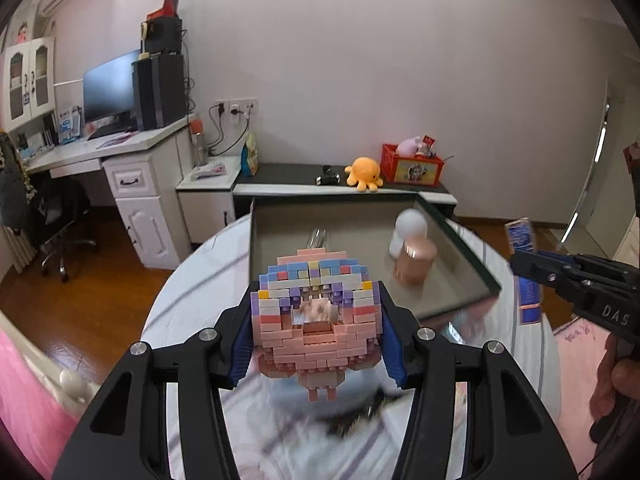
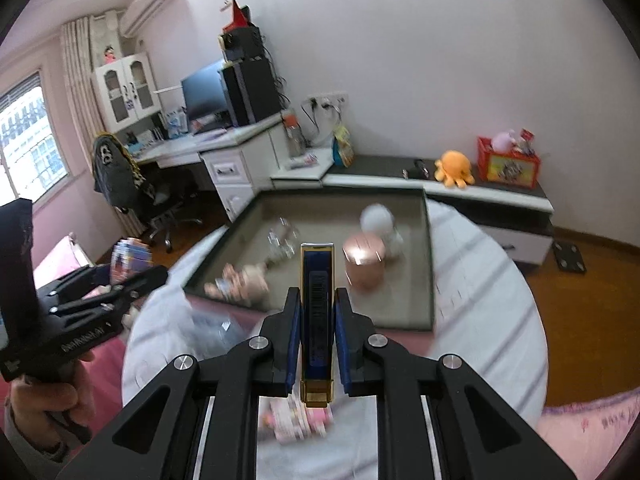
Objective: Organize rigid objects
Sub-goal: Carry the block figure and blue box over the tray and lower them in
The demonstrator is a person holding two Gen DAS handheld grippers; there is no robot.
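My left gripper is shut on a pastel brick-built donut figure, held above the round cloth-covered table. Just beyond lies a dark-rimmed tray holding a rose-gold jar, a white round figure and a clear glass piece. My right gripper is shut on a slim blue and gold box, upright between the pads, in front of the tray. A small beige figure also lies in the tray. The left gripper shows at the left of the right wrist view.
A pink brick piece lies blurred on the table below my right gripper. Behind the table stands a low cabinet with an orange octopus plush and a red crate. A desk with a monitor and a chair stand at the left.
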